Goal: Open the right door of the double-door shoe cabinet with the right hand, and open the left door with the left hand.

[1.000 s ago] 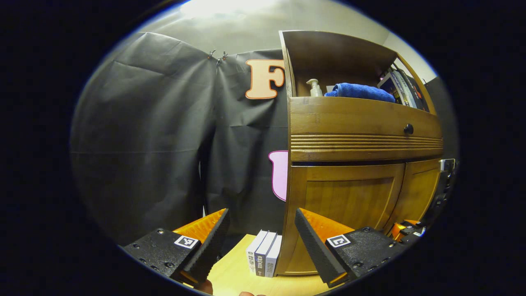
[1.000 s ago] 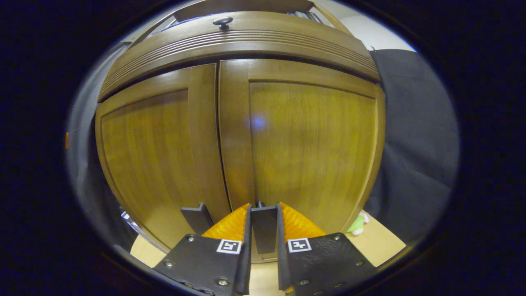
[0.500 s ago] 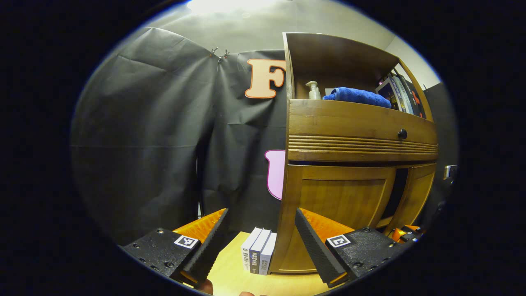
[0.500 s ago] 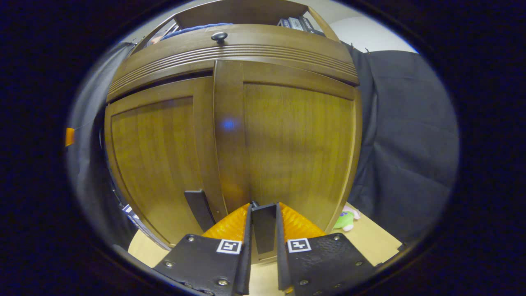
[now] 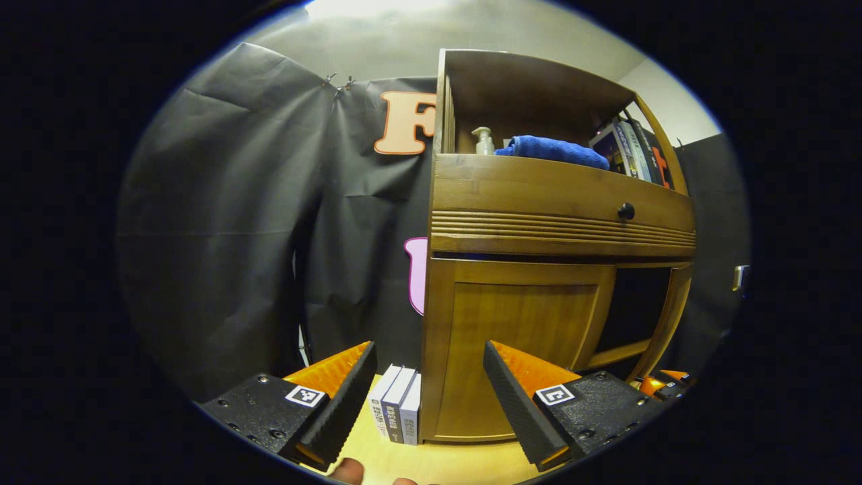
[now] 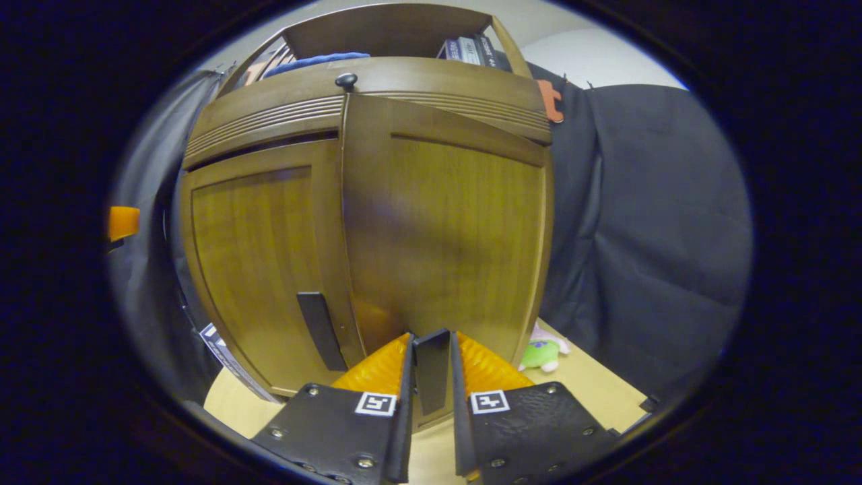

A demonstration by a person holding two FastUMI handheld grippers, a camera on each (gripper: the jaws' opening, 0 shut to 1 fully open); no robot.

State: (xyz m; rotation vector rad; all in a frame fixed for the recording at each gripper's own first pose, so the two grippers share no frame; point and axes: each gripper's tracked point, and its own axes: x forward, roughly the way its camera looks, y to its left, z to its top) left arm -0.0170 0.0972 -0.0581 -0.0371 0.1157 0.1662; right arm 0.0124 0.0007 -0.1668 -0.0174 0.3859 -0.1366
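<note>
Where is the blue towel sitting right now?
In the left gripper view, the blue towel lies on the cabinet's open top shelf, between the pump bottle on its left and the books on its right.

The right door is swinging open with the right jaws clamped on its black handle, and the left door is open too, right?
Not quite: the left door is closed, its handle untouched, as the right gripper view shows. The right door is ajar, its handle clamped by the right gripper.

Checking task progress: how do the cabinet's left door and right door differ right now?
The right door is swung out; the left door sits flush.
The right claw is shut on the right door's handle; the left door's handle is free.
Both are brown wood with dark handles.
</note>
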